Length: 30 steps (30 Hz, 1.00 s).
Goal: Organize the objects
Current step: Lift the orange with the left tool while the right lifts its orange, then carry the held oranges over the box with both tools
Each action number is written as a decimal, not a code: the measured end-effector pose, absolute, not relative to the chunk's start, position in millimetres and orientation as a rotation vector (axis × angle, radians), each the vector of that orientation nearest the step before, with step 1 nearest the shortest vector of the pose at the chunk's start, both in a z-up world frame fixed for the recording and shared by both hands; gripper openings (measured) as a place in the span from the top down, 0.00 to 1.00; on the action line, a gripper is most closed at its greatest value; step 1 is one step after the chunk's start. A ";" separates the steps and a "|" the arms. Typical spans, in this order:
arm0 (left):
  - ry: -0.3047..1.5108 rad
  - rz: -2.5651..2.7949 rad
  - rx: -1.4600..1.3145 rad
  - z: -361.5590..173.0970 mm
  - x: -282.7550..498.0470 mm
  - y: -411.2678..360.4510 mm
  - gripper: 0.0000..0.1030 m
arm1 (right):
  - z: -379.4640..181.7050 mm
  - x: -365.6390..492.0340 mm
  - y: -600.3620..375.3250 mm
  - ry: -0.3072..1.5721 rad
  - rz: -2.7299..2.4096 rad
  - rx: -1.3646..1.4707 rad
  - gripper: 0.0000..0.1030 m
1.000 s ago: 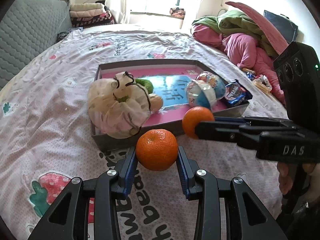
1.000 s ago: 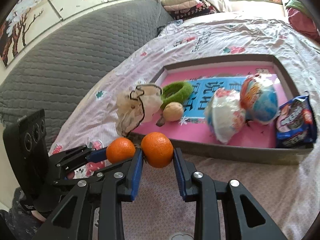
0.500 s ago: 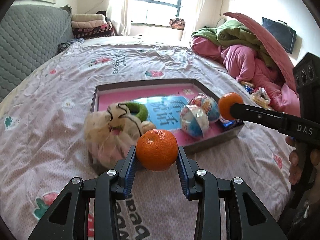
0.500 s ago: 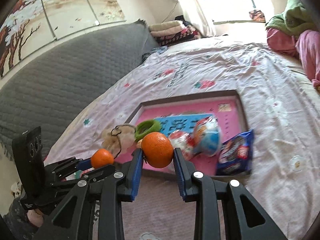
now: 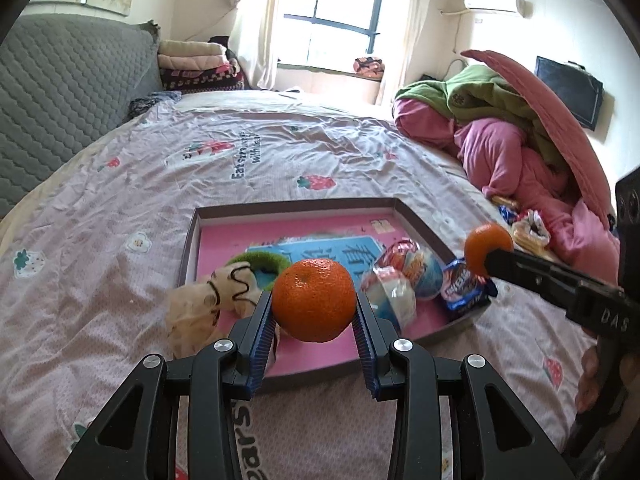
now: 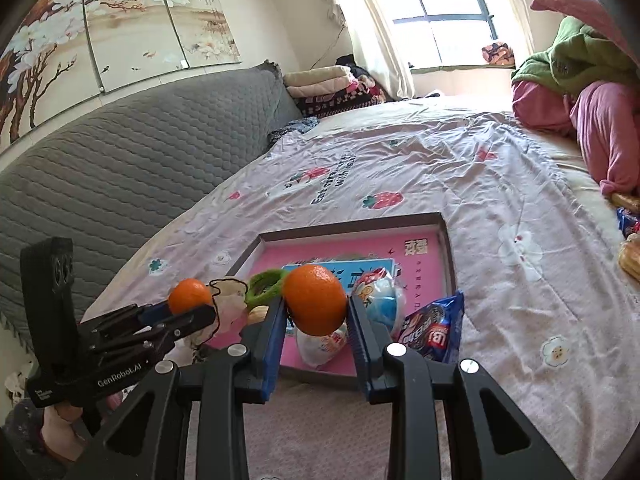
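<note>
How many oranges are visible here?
2: one orange clamped in the left hand-held gripper, one orange in the right hand-held gripper. Tray clutter could hide others.

My right gripper (image 5: 490, 258) reads "DAS" along its side; my left gripper (image 6: 200, 314) reads "GenRobot.AI". The bedsheet (image 5: 248, 160) prints "Eat straw… with me!", partly creased. The tray's (image 6: 448, 240) characters are unreadable.

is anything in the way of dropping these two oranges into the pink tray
Partly. The near half of the tray is crowded: mesh pouch, green ring, snack packs. Its far half is bare, beyond the left gripper and right gripper.
</note>
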<state>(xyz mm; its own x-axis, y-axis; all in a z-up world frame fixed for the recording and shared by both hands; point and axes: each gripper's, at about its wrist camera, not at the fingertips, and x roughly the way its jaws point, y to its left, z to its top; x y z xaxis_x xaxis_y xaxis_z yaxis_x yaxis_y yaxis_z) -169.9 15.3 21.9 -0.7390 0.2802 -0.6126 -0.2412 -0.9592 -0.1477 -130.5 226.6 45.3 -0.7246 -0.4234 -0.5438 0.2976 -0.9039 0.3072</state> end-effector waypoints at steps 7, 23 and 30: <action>-0.087 2.687 -0.969 16.7 -182.0 23.1 0.62 | 40.1 -134.3 227.0 -0.233 -2.630 0.901 0.70; -0.047 2.649 -1.066 -19.2 -203.3 31.5 0.62 | 6.8 -144.6 212.5 -0.080 -2.650 1.045 0.69; -0.035 2.618 -1.099 -30.0 -206.8 37.0 0.62 | -1.5 -147.8 205.6 -0.031 -2.648 1.075 0.69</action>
